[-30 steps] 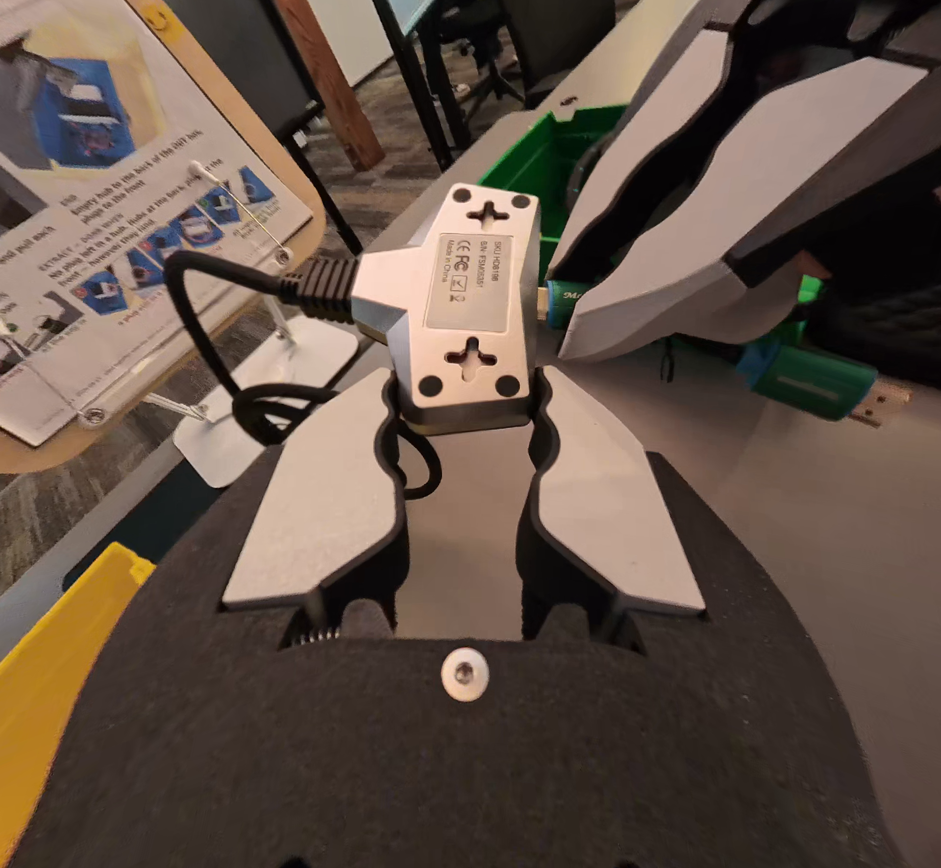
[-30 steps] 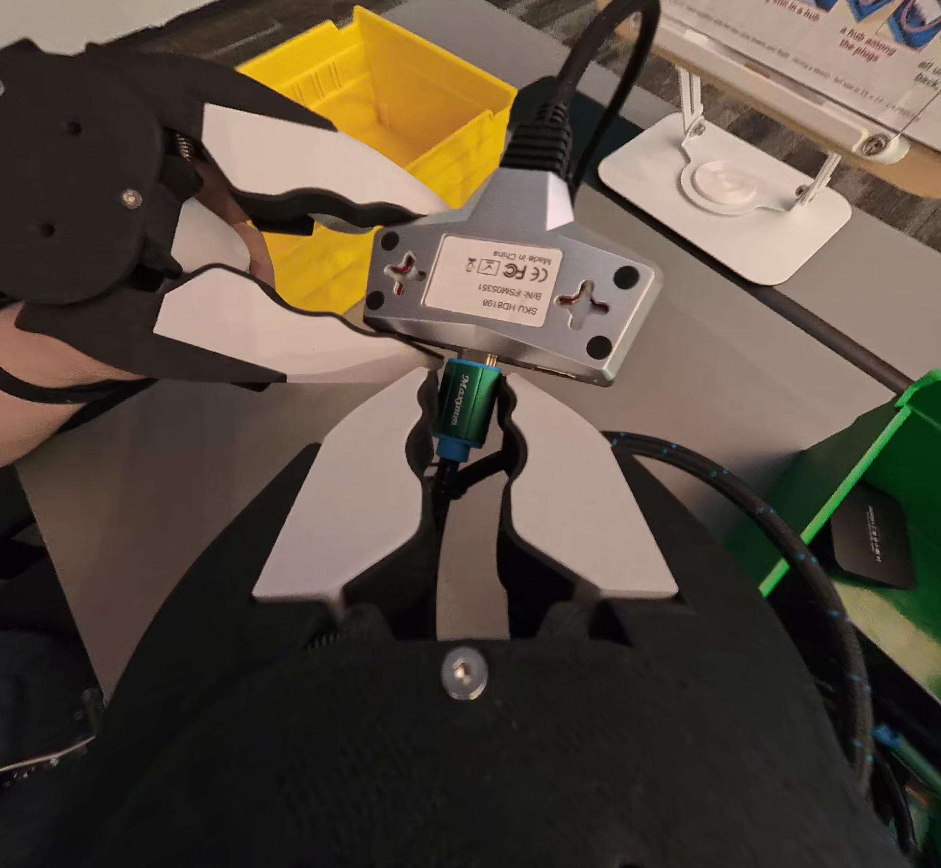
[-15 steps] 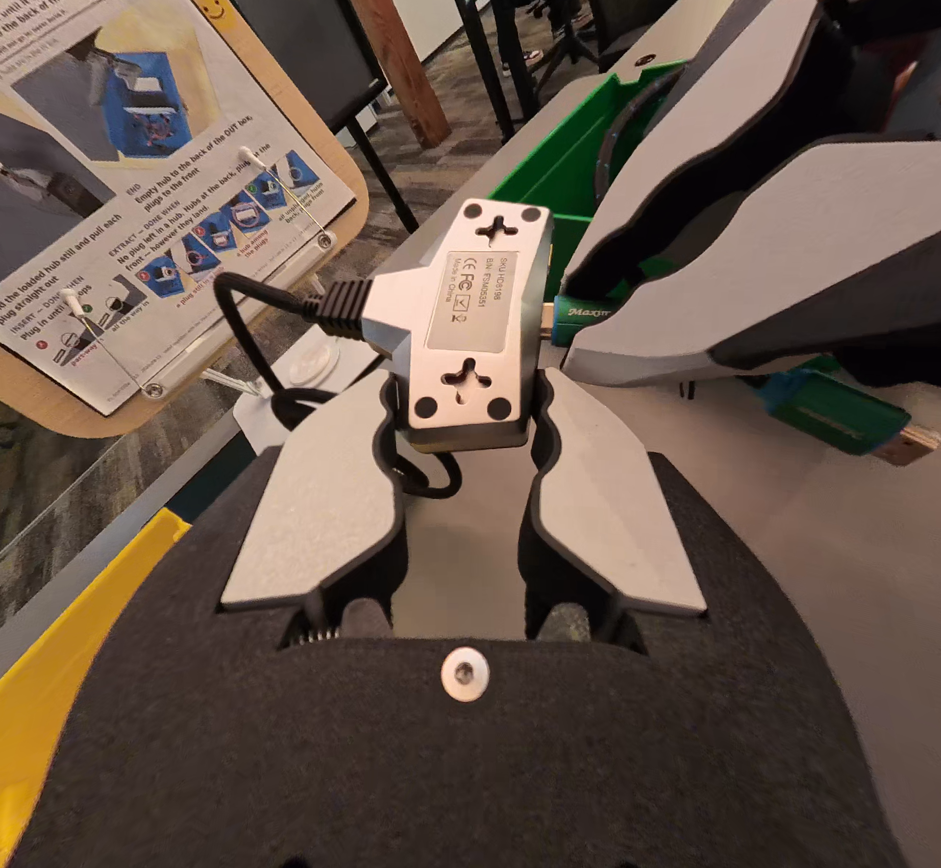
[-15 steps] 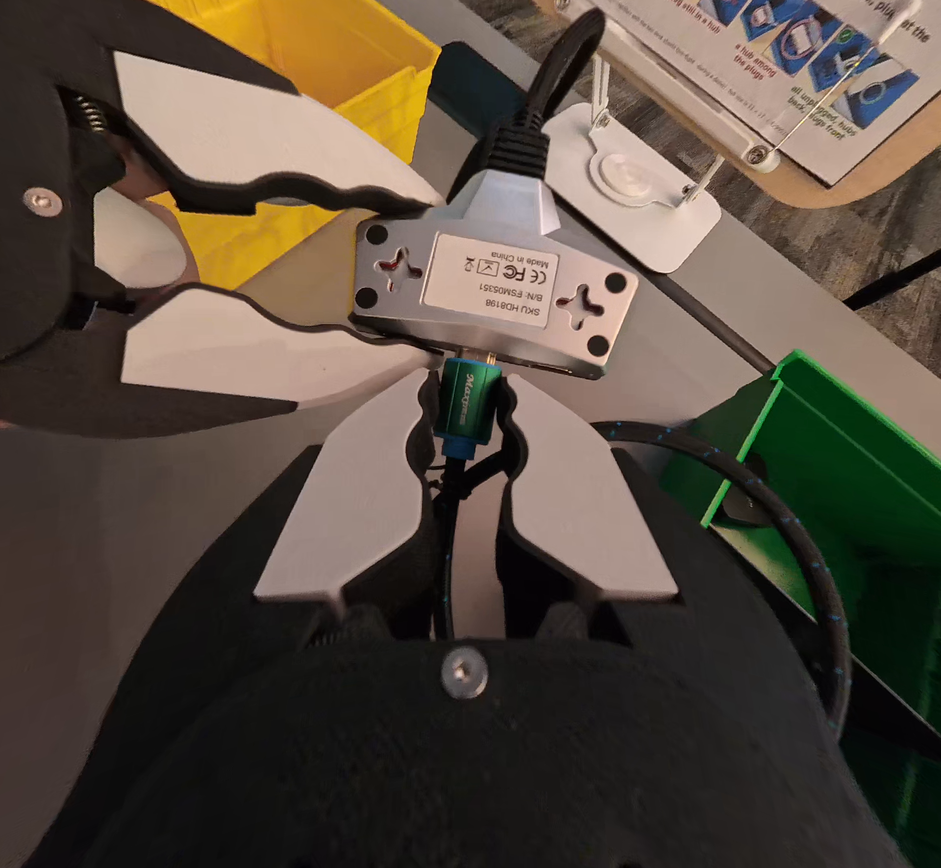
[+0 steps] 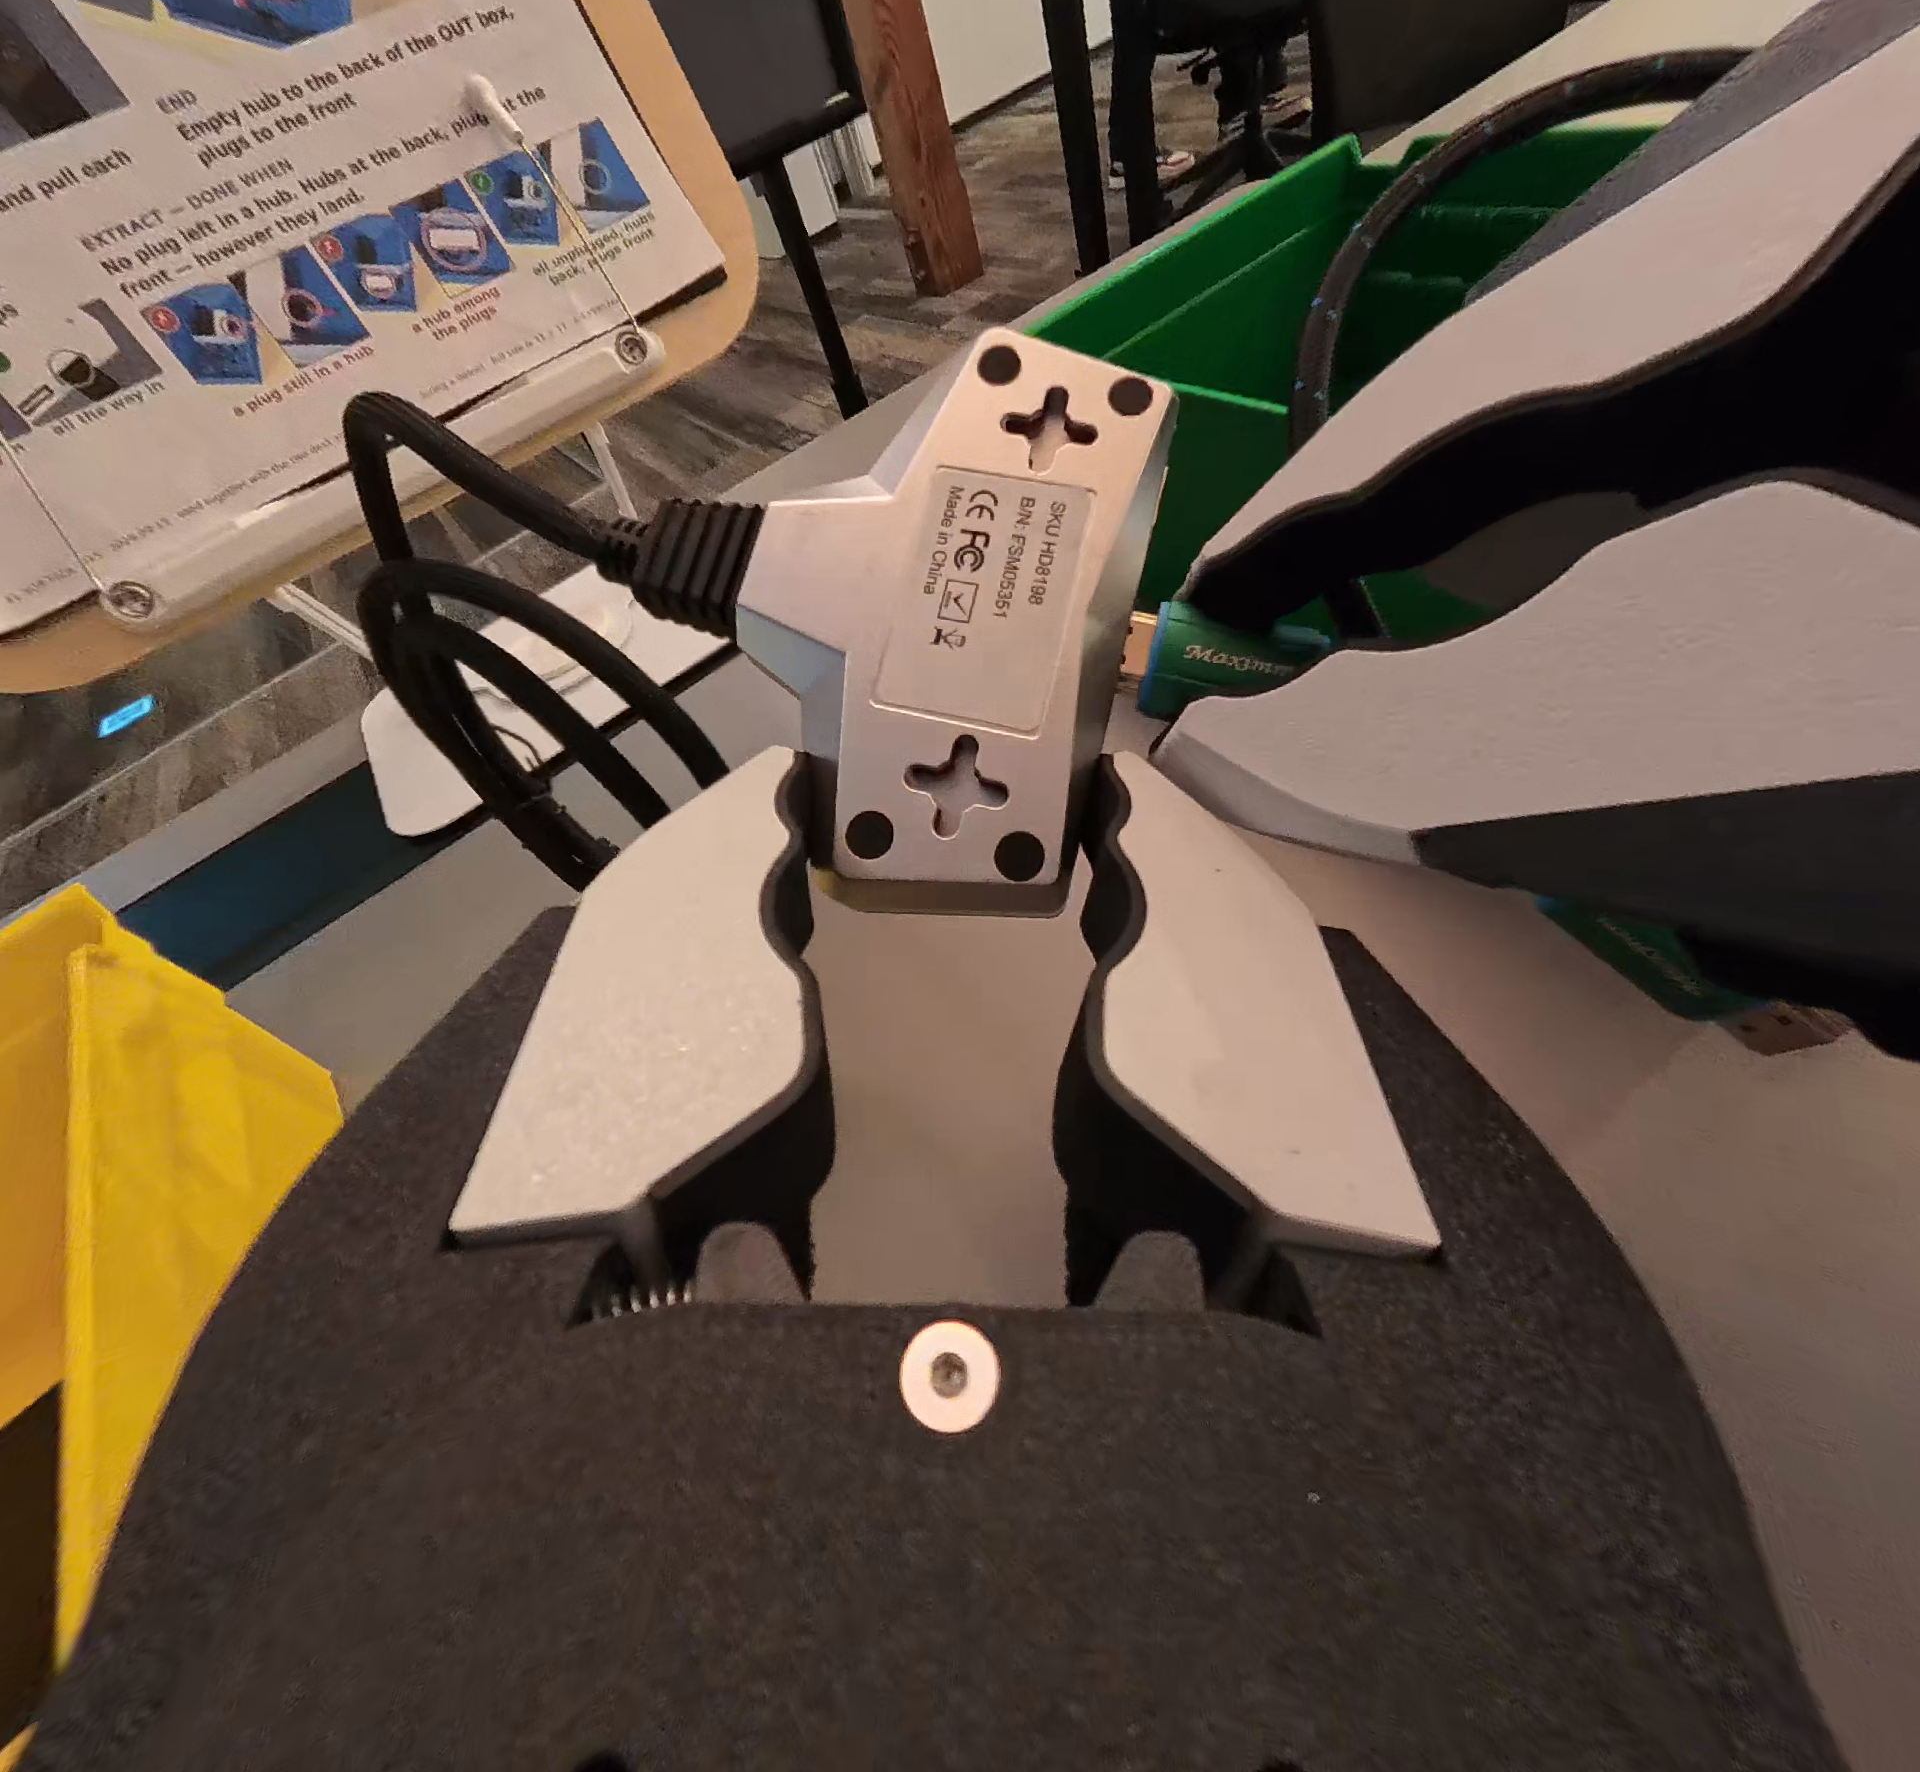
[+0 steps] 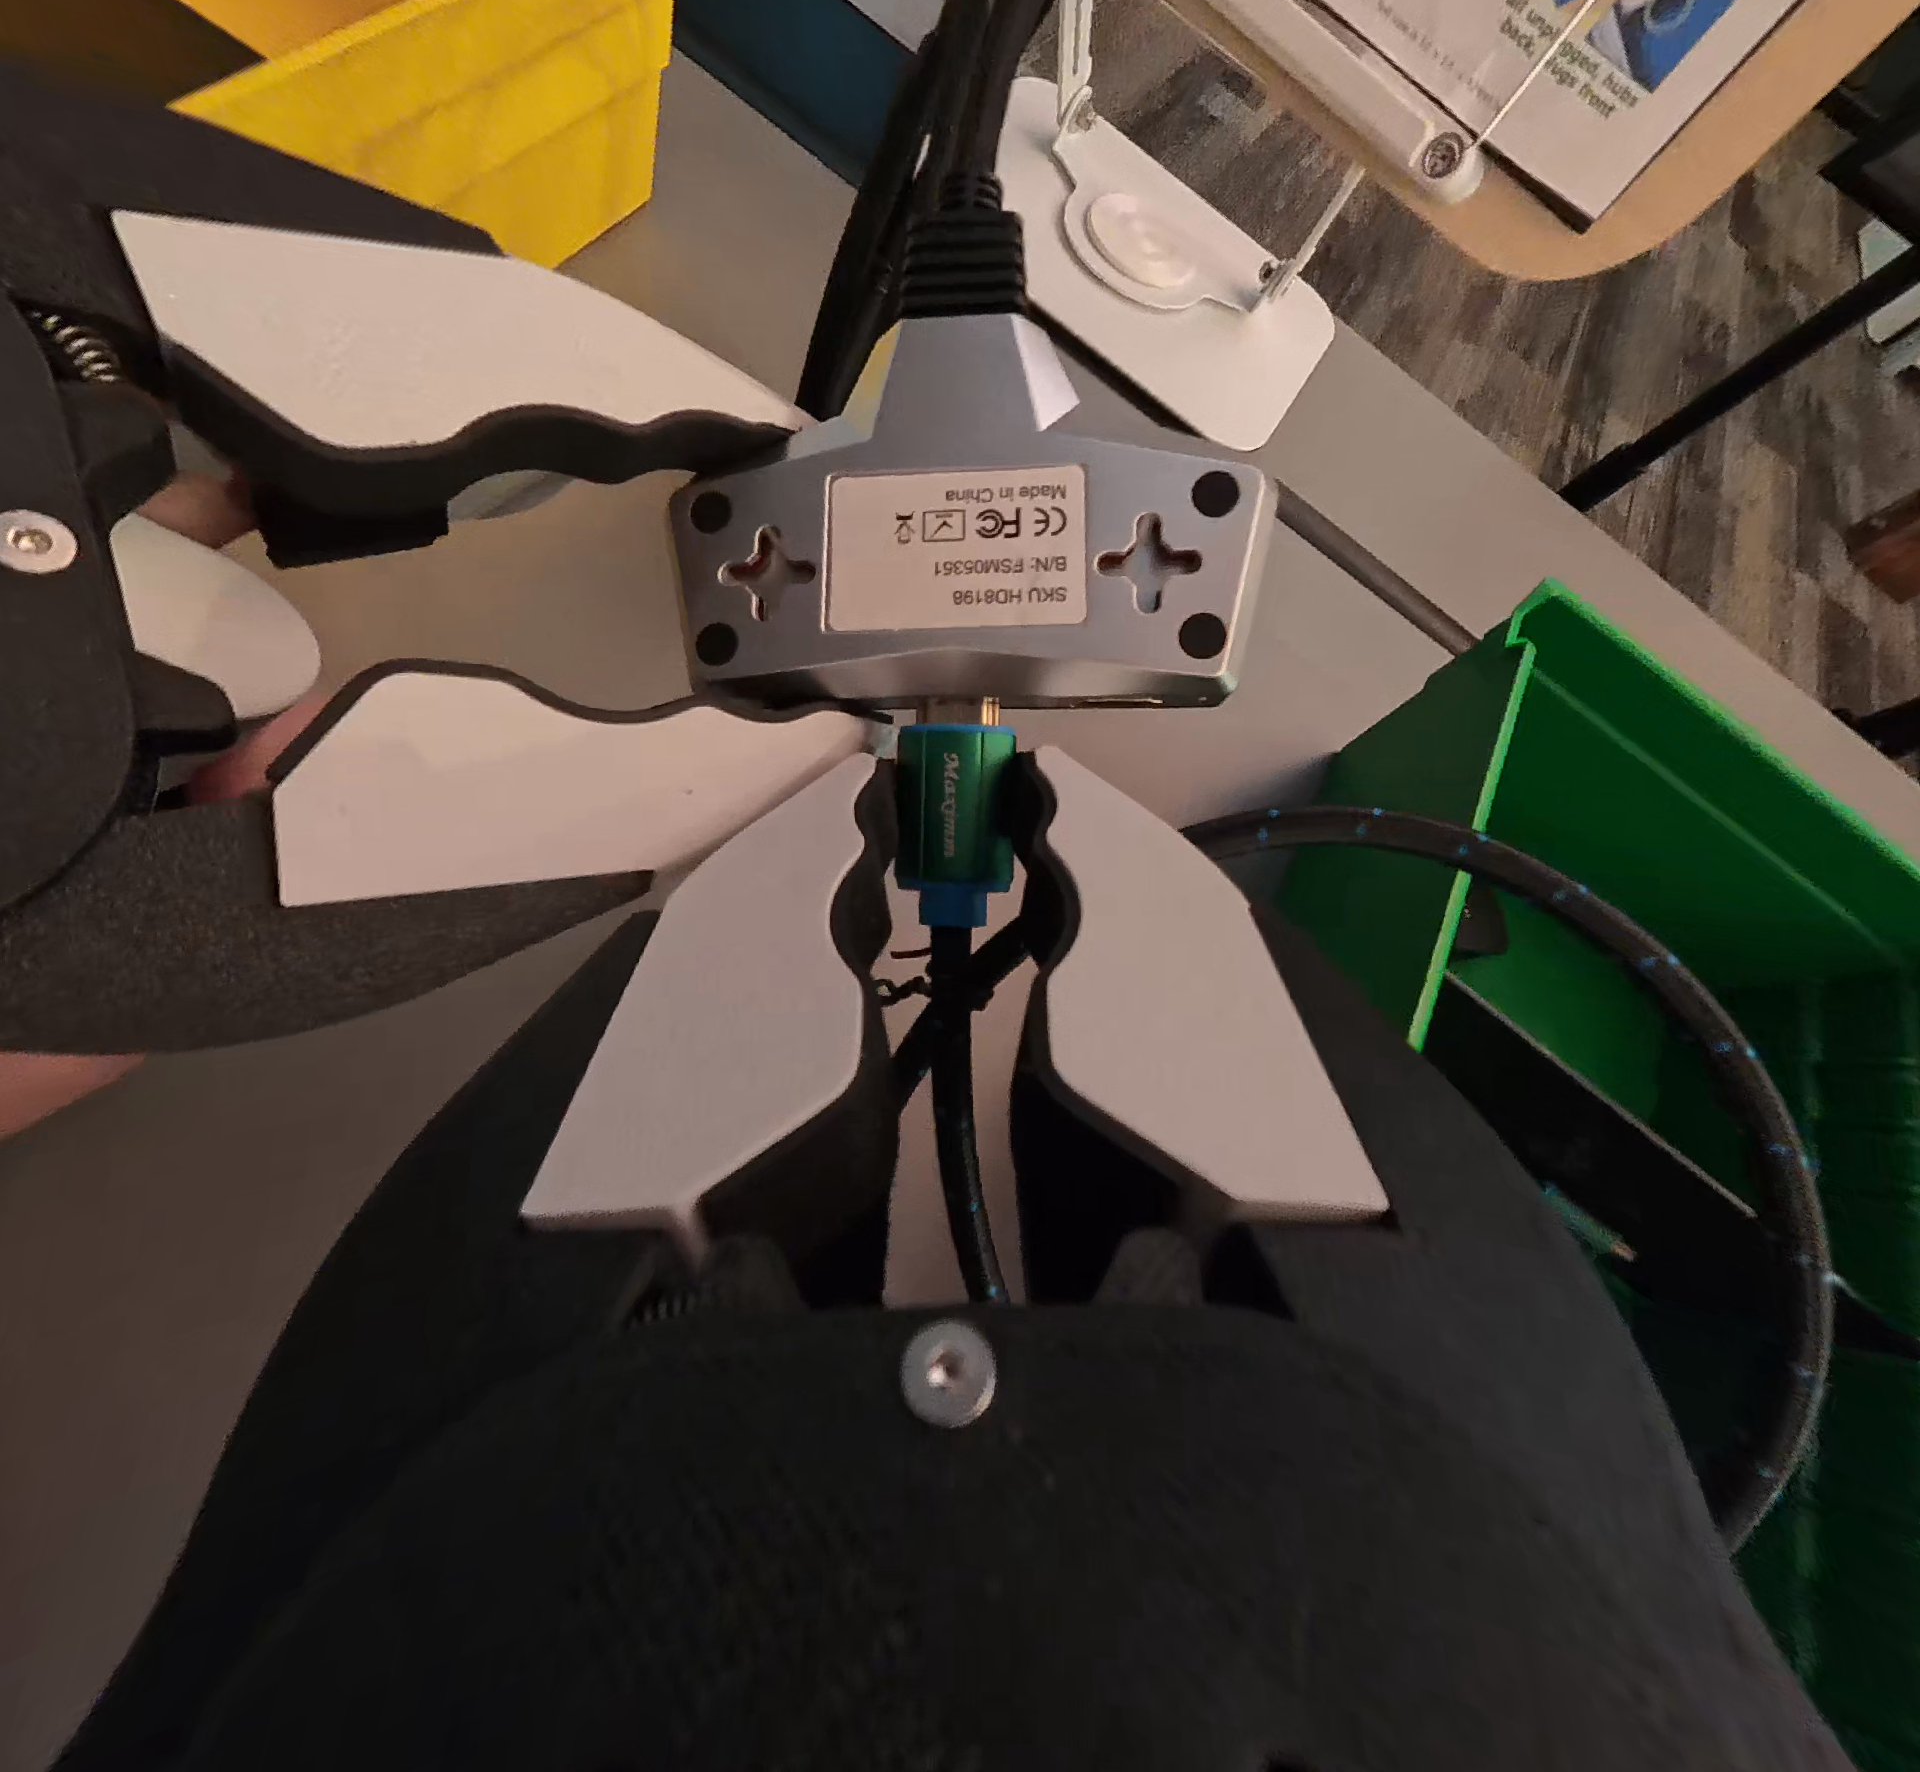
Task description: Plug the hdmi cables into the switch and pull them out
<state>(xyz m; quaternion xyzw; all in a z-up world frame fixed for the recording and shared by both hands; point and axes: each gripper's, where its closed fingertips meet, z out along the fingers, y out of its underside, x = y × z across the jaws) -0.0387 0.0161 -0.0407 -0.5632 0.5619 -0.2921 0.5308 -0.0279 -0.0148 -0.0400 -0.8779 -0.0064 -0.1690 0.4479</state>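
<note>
Step judged: green plug (image 6: 951, 813) partly seated in switch (image 6: 966, 569), bare metal tip seen between them.

- Push or pull to be kept straight along port line; no twisting.
- Switch to be braced firmly.
- Left gripper (image 5: 945, 823) clamped on switch end, body jutting ahead of fingertips.
- Right gripper (image 6: 951, 818) closed narrow on plug; switch directly ahead, cable (image 6: 961, 1099) trailing back between fingers.
- Green bin (image 6: 1662, 849) at its right.

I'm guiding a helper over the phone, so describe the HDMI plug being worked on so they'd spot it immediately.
Find the silver switch held up over the grey table, between the yellow bin and green bin. At its lower edge, the right gripper pinches the plug: metallic green with a blue collar, on a blue-flecked black braided cable.
</note>
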